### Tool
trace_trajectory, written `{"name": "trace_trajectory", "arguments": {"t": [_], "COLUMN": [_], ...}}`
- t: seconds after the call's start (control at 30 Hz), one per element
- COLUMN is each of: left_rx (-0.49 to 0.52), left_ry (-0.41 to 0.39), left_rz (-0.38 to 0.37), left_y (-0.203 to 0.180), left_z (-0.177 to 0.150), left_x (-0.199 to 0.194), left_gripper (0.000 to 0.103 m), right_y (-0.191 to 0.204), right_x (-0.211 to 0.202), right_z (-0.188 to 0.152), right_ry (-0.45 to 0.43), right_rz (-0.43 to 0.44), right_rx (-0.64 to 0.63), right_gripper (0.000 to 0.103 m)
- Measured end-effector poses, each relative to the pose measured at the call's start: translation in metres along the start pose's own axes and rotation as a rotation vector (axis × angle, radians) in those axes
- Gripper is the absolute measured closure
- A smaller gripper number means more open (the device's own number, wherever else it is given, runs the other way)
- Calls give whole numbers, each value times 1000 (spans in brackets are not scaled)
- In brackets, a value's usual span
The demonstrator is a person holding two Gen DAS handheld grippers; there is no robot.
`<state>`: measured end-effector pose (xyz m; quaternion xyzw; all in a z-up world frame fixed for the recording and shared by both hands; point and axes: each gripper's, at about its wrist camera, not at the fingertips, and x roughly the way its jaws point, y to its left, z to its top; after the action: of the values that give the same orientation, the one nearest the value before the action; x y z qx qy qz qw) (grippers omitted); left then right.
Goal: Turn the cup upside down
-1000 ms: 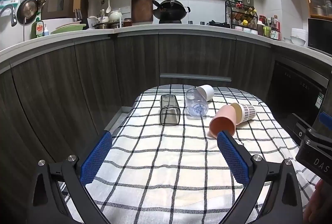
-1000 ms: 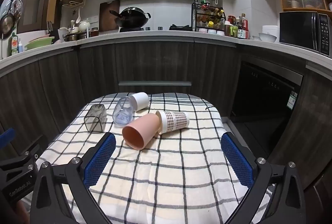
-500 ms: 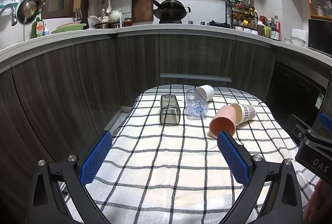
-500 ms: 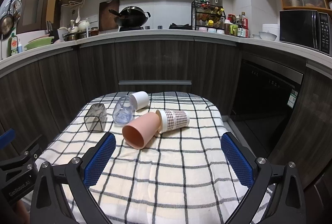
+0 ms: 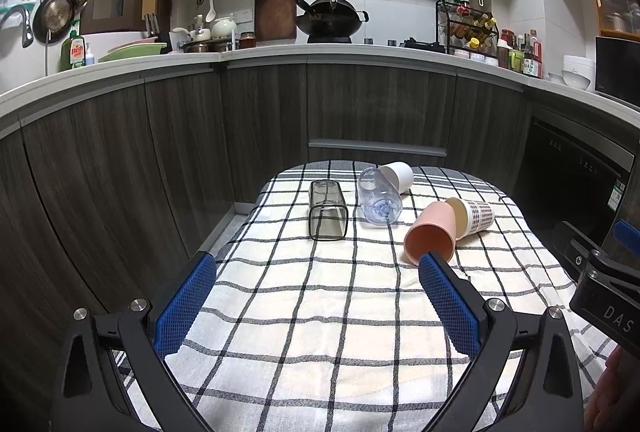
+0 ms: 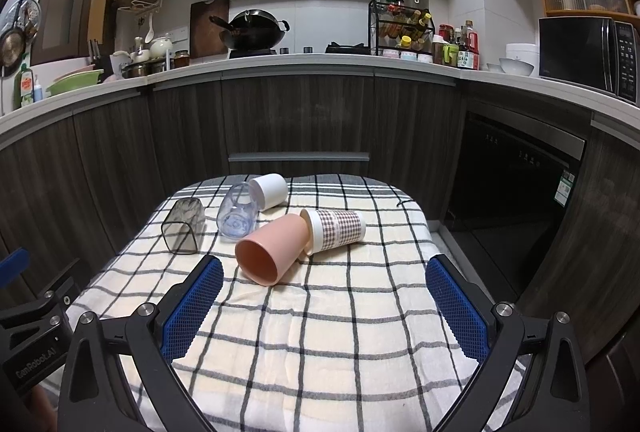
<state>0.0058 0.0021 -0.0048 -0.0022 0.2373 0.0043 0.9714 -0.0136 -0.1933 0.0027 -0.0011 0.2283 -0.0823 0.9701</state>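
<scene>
Nothing had really changed vs a sec earlier: the checked tablecloth (image 6: 340, 316) lay as before, all 5 cups in the same spots, both grippers holding the same pose short of them. So the task hadn't begun, approx zero progress, w/ the first reach yet to come

Left gripper (image 5: 316, 298) was spread wide, nothing between its blue pads; right gripper (image 6: 326, 306) likewise wide and empty

Cups, all on their sides at the far half of the cloth: pink cup (image 6: 270, 250) nearest, mouth toward the cams, touching the plaid paper cup (image 6: 338, 230) behind it. Smoky square cup (image 5: 327, 216) lay alone to the left. Clear cup (image 5: 378, 201) sat against the white cup (image 5: 398, 176) at the far edge

Pink cup looked the likeliest first pick, being closest to the right gripper, but that's a guess
</scene>
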Motion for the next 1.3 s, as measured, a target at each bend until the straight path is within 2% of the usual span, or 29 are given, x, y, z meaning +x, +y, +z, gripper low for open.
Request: {"name": "trace_trajectory", "arguments": {"t": [1.3], "left_rx": [7], "left_ry": [9], "left_rz": [-10], "left_y": [-3], "left_z": [-1], "left_x": [2], "left_gripper": [0], "right_y": [-1], "right_x": [0], "right_z": [1], "right_ry": [3], "right_rz": [0], "right_rx": [2], "right_gripper": [1]}}
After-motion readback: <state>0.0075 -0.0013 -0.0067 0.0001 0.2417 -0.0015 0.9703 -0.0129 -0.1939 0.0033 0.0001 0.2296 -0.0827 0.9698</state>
